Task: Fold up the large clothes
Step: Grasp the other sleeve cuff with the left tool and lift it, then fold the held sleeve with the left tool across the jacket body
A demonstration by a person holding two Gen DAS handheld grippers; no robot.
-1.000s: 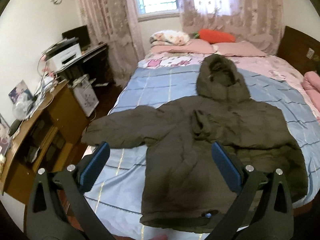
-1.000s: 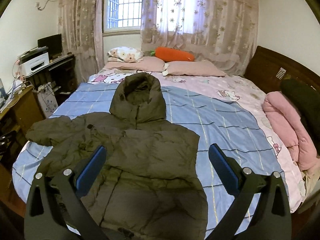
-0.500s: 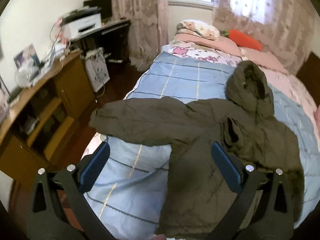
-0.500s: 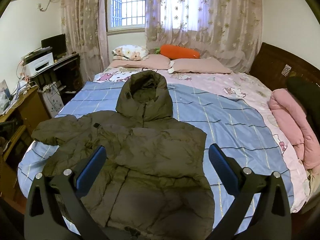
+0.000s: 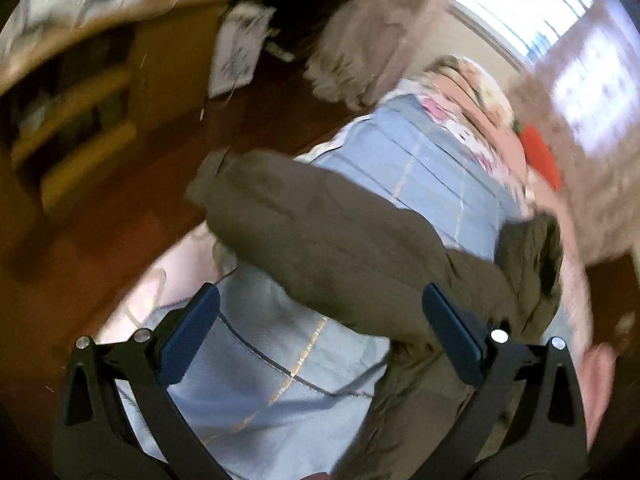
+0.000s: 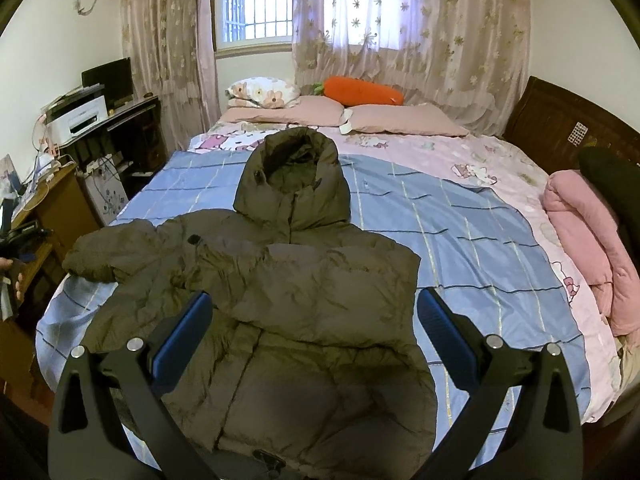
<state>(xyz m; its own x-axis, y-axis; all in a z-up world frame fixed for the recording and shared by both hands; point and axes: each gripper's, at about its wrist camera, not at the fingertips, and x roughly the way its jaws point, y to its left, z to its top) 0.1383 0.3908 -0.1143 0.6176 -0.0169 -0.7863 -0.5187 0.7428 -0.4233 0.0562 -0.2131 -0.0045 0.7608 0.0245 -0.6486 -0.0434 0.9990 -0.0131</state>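
Note:
A large olive hooded puffer jacket [image 6: 288,280] lies front up on the bed's blue checked sheet [image 6: 460,240], hood toward the pillows. Its right sleeve is folded across the chest. Its left sleeve [image 6: 104,256] stretches out to the bed's left edge. In the blurred, tilted left wrist view that sleeve [image 5: 320,240] runs across the middle, its cuff over the bed edge. My left gripper [image 5: 320,320] is open and empty, just above the sleeve. My right gripper [image 6: 312,320] is open and empty above the jacket's lower body.
A wooden desk [image 6: 52,208] and a printer [image 6: 80,116] stand left of the bed, with dark red floor [image 5: 100,260] between. Pillows and an orange carrot cushion [image 6: 360,90] lie at the head. A pink folded quilt [image 6: 592,240] lies on the right side.
My left gripper has swung left and down toward the outstretched sleeve, tilting the view. My right gripper has drifted slightly back. The jacket has not moved.

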